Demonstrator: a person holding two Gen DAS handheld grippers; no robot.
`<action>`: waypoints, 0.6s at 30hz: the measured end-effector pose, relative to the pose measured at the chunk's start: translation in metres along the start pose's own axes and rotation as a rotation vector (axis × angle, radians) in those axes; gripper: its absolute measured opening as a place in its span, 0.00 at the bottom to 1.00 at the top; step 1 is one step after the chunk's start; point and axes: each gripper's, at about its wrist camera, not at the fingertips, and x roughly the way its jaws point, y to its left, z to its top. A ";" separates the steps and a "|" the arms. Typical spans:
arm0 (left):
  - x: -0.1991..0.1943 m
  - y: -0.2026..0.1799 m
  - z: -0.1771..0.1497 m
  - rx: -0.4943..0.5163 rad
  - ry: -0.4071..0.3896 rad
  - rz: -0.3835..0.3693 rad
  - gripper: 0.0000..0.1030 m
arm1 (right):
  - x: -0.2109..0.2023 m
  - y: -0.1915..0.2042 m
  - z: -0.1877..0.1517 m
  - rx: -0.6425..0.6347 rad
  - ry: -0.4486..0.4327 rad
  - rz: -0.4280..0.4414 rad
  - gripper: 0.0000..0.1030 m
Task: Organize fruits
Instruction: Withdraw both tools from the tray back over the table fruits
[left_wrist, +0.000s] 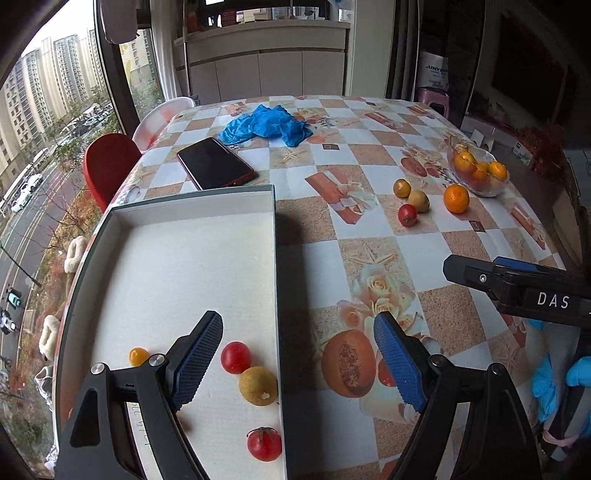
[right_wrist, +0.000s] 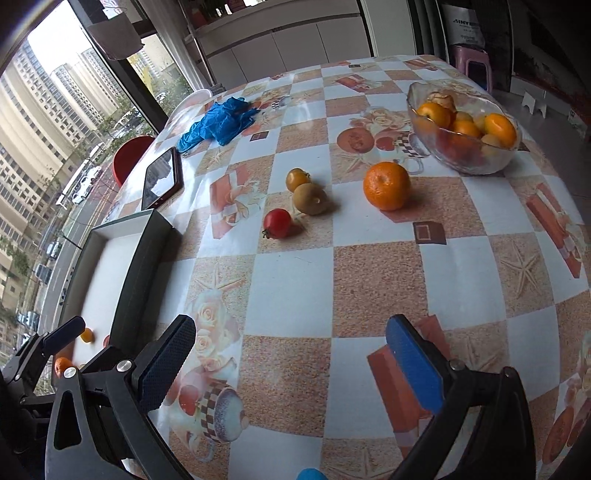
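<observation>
Beyond the glass at upper left, tower blocks and a street far below; filling most of both views, a dining table under a checked, fruit-printed cloth. Lower left of the left wrist view holds a shallow white-lined box, its dark wall close to the table's window edge. Upper right, a glass bowl heaped with oranges, near the far right edge. Left of it in the right wrist view, a loose orange, then a brown fruit touching a yellow one, and a small red tomato just beside them. Inside the box already: a red tomato, a brown fruit, another tomato, a little yellow one.

Left gripper wide open, empty, straddling the box's right wall. Right gripper also spread apart, nothing between the pads, hovering over bare cloth.

Likely trouble — round fruit rolling on slick cloth if nudged by one pad, or the clustered three knocking apart. Box wall could catch a low finger. Plenty of open cloth between gripper and fruit; phone and blue gloves sit well clear at upper left.
</observation>
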 end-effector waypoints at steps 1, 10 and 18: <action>0.001 -0.004 0.002 0.005 0.003 -0.003 0.83 | -0.001 -0.006 0.000 0.005 -0.002 -0.013 1.00; 0.016 -0.036 0.028 -0.016 0.041 -0.076 0.82 | -0.008 -0.061 -0.006 -0.009 -0.001 -0.180 1.00; 0.050 -0.065 0.055 -0.004 0.065 -0.091 0.82 | -0.007 -0.073 -0.018 -0.113 -0.034 -0.284 1.00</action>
